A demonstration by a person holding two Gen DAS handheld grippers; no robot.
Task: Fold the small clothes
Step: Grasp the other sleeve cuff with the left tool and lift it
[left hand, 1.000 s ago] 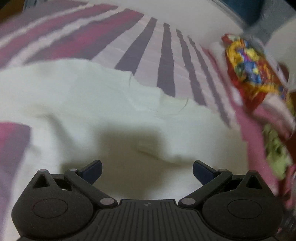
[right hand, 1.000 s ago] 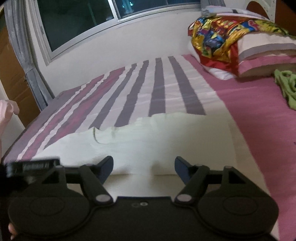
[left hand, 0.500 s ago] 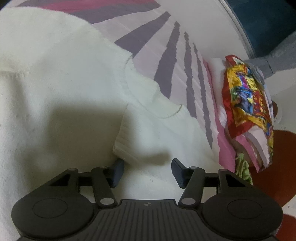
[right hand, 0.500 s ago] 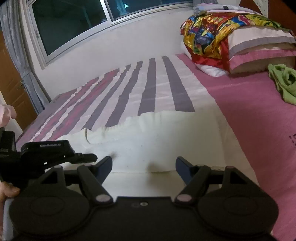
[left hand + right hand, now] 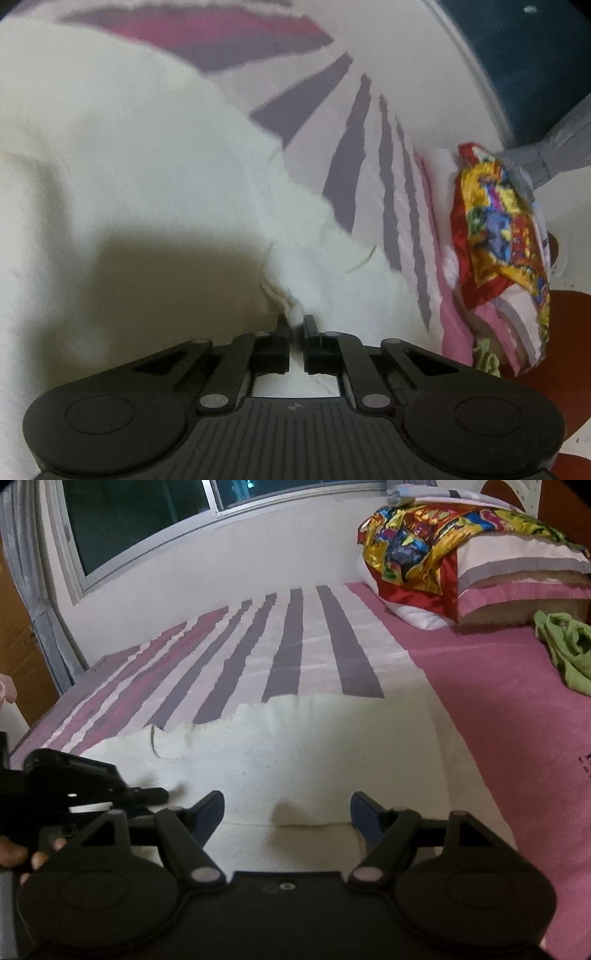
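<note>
Pinching a bunched edge of the white sweater (image 5: 155, 192), the left gripper (image 5: 295, 325) has its jaws nearly together on the knit. The sweater lies spread on the striped bed (image 5: 295, 635). Over its near edge the right gripper (image 5: 287, 808) hangs wide open, holding nothing.

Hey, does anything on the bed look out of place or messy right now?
Two things. A green garment lies crumpled by itself on the pink sheet, below the pillows. A shiny multicoloured cloth is draped loosely over the pillow pile. The white sweater lies spread out, not yet folded, the left gripper pinching it.
</note>
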